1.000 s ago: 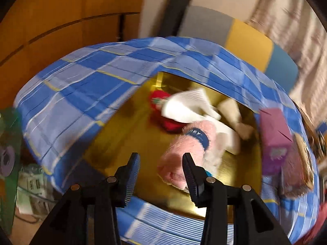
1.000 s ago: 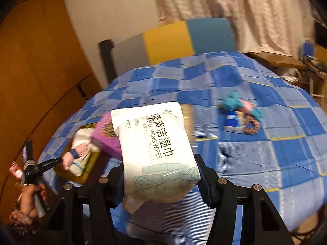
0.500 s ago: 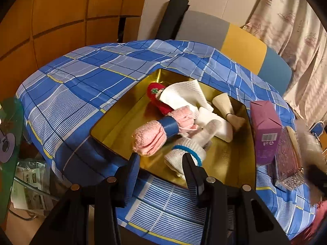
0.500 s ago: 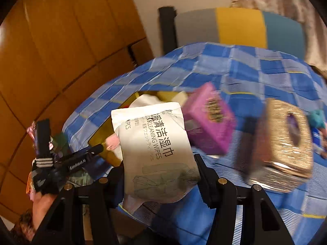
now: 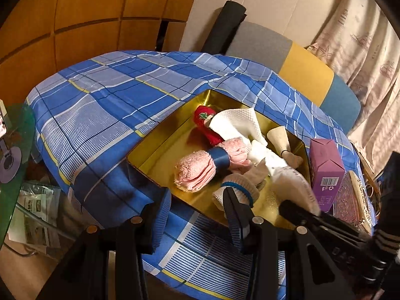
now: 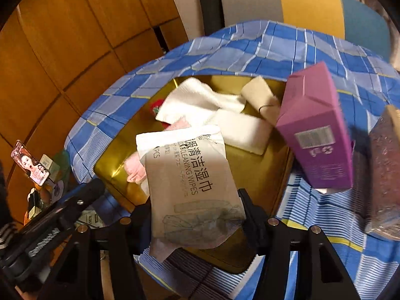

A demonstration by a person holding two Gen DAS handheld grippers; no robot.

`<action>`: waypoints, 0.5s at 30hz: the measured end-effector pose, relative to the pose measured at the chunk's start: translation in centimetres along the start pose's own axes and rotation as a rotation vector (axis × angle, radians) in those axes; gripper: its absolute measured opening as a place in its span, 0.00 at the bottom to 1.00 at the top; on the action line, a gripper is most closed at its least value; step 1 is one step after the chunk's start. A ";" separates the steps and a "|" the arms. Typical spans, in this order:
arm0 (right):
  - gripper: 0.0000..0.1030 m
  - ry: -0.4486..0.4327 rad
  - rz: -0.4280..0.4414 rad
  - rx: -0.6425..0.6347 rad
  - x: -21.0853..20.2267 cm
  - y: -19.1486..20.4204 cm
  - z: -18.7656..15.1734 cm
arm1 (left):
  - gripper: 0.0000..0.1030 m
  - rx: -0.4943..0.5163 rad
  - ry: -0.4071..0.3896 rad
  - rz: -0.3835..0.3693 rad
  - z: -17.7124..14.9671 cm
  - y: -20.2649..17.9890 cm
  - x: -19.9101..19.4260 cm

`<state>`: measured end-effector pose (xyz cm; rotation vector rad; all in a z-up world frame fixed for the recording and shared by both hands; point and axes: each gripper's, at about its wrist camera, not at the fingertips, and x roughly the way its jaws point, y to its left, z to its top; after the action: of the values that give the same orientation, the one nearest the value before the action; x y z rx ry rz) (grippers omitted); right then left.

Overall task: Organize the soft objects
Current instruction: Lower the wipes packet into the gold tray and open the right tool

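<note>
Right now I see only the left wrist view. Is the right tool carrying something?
Observer: Yes. The right tool grips a white pack between its fingers.
Operator: What kind of pack is it?
Observer: Its print reads "CLEANING WIPES".
Operator: Where is it relative to the tray?
Observer: It hangs over the near part of the gold tray, and from the right wrist view it hides part of the pink roll.

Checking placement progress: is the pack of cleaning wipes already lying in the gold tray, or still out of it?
Still out. The wipes pack hangs between the right gripper's fingers above the gold tray, not resting among the rolled cloths there.
</note>
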<state>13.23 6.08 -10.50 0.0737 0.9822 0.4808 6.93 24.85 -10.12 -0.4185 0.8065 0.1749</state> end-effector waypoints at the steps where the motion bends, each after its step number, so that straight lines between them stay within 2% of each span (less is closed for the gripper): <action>1: 0.62 0.010 0.006 0.012 0.4 -0.2 0.0 | 0.42 -0.004 0.004 -0.001 0.0 0.1 0.1; 5: 0.65 0.015 0.016 0.050 0.7 -1.0 0.1 | 0.42 -0.016 0.013 -0.010 -0.2 0.3 0.3; 11: 0.69 -0.081 0.035 0.084 -0.5 -1.9 1.9 | 0.42 -0.016 0.018 -0.014 -0.4 0.1 0.4; 15: 0.71 -0.114 0.038 0.124 -0.8 -2.8 3.7 | 0.42 -0.011 0.011 -0.013 -0.4 -0.2 0.2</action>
<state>16.90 3.81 -8.60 0.2288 0.8995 0.4453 6.81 24.49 -10.46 -0.4349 0.8137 0.1648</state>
